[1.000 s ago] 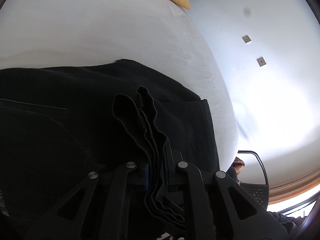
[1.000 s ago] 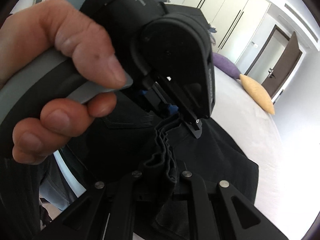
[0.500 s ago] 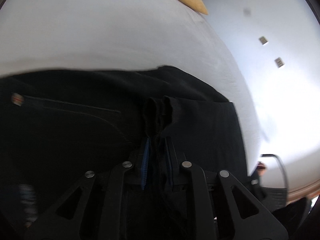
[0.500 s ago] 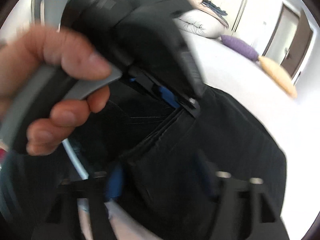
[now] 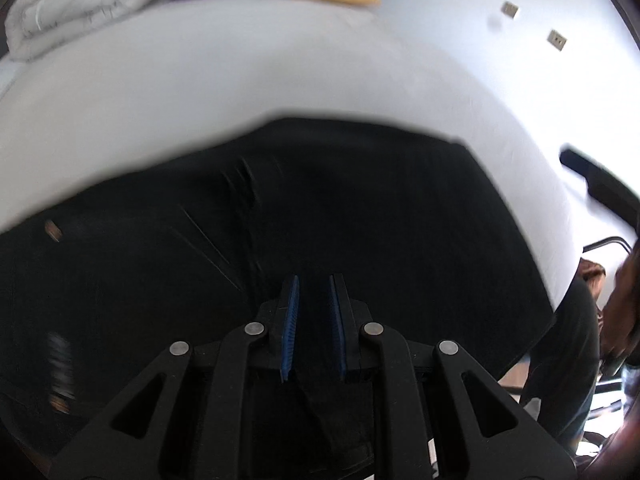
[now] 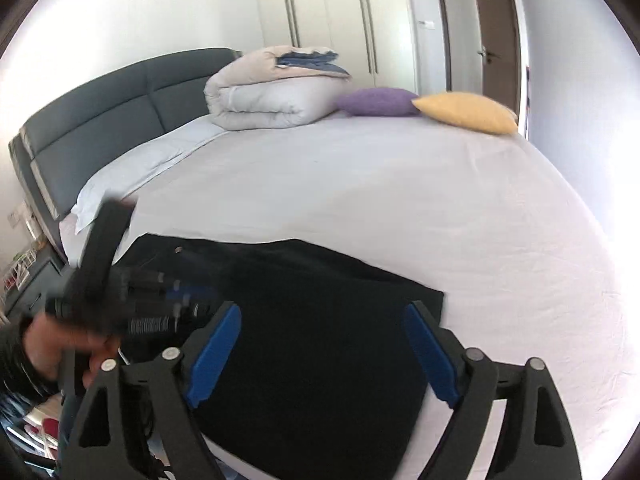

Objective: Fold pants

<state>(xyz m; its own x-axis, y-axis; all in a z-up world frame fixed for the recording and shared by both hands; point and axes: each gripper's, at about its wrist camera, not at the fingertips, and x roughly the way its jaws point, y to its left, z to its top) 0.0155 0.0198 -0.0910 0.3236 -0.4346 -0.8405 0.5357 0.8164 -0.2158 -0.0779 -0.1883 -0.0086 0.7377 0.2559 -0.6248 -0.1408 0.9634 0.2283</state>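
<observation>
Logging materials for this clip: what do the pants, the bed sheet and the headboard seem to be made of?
Pants: black matte woven cloth, perhaps denim; faint stitched seams show in the left wrist view, though blurred.
Bed sheet: pale smooth fabric, probably cotton, with fine creases and no sheen.
Headboard: dark grey upholstery in padded panels with seams; leather or fabric cannot be told.

There are no words, numbers or signs clear enough to read in either picture.

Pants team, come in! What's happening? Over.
Right gripper open, empty. Left gripper fingers narrow, cloth between them; grip unclear. Black pants flat on bed. Nothing blocking.
</observation>
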